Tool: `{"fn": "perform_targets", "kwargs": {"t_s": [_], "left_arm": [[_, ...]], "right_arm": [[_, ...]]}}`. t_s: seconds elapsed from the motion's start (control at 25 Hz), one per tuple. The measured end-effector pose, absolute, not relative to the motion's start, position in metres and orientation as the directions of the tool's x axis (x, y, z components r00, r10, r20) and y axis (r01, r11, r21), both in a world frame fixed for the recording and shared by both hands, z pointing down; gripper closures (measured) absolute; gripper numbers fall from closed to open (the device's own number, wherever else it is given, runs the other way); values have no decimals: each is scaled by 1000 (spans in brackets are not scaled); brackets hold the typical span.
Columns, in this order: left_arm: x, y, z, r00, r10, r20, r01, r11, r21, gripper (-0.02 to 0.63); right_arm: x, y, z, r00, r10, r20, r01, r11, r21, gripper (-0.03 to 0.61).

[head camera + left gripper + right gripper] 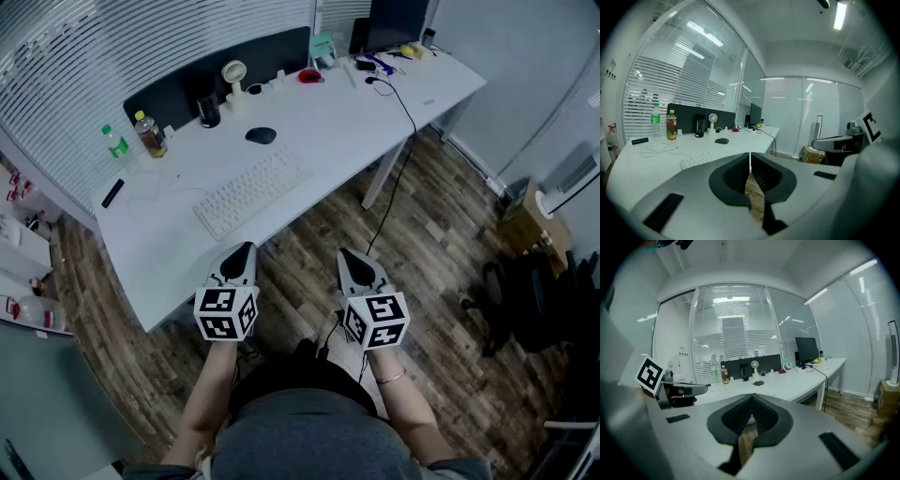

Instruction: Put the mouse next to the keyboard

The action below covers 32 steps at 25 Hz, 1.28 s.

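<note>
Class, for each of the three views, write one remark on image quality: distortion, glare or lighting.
Head view: even light, no harsh shadows; the desk looks slightly bowed, while the mouse and keyboard look sharp. Left gripper view: strong fisheye with black corners; the ceiling light glares and bright reflections streak the glass wall. Right gripper view: same fisheye and dark corners; the blinds curve.

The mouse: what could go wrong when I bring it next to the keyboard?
1. The mouse lies beyond the keyboard, so a reaching gripper may drag across the keys.
2. The right gripper is shut; unopened, it may only push the mouse.
3. A black cup and a small fan stand just behind the mouse; overshooting could tip them.
</note>
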<state>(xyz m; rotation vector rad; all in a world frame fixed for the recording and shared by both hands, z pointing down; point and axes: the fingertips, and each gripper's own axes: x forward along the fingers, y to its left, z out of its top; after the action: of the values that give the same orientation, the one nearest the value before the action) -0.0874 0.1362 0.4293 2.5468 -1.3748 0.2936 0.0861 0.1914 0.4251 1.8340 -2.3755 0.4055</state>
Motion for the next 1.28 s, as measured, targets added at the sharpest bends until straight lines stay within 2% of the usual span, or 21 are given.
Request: {"fn": "perform_targets", "kwargs": {"t_s": [0.76,0.84,0.92,1.28], "left_arm": [[-68,127,434,501,-815,291,-862,-501,81,584],[-69,124,433,495,-819,290,-865,-495,79,584],[-71,119,433,488,-822,295,-869,-488,78,584],[-74,64,442,475,-821,317,-876,-475,81,584]], "right_arm": [[112,166,429,-310,-922,233,-947,278,-163,571],[111,160,430,-320,-916,243,-944,287,-162,526],[107,152,432,-337,-907,253,-938,300,-174,521],[109,92,435,-371,-891,263,-924,325,-204,425]]}}
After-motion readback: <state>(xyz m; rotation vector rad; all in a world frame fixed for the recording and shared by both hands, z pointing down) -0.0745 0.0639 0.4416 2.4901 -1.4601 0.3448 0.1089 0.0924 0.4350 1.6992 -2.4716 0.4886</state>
